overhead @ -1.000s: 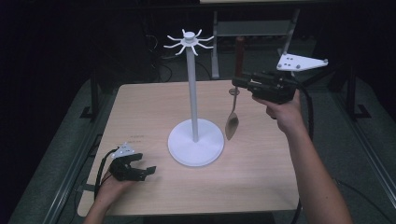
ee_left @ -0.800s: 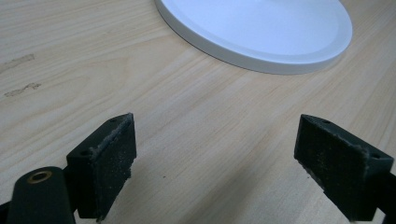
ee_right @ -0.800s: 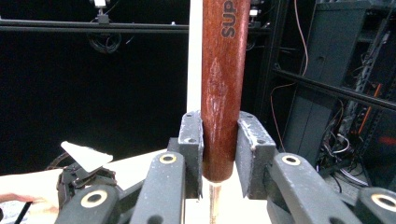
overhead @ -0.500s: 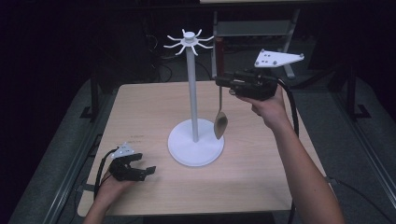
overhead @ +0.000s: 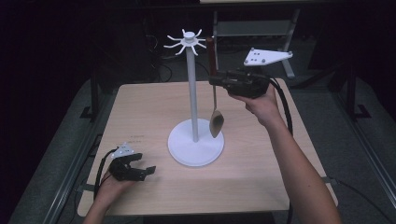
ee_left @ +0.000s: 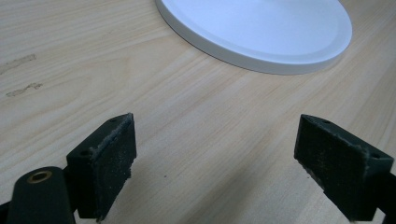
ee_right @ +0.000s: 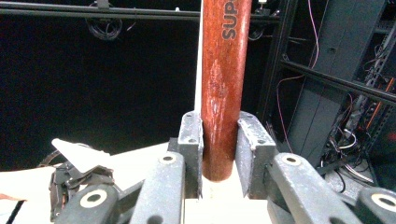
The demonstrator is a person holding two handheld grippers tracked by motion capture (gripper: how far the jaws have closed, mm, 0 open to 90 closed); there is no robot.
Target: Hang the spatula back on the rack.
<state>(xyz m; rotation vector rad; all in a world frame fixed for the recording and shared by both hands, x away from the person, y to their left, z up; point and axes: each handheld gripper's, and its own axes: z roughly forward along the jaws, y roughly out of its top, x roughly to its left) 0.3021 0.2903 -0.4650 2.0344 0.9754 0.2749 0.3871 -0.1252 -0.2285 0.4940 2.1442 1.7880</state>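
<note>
Right of centre frame, my right gripper [overhead: 215, 82], jaws clamped on the red-handled wooden spoon [overhead: 216, 122], has carried it leftward, just beside the white metal hook stand [overhead: 194, 107]; left gripper [overhead: 142, 164] rests open, lower left.

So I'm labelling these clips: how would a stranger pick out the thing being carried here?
Start at the tall white hook stand in the middle of the light wooden table. Just right of its pole, the right gripper clamps a spoon with a reddish-brown handle, metal bowl hanging down above the base. Nothing else there hangs in mid-air.
</note>
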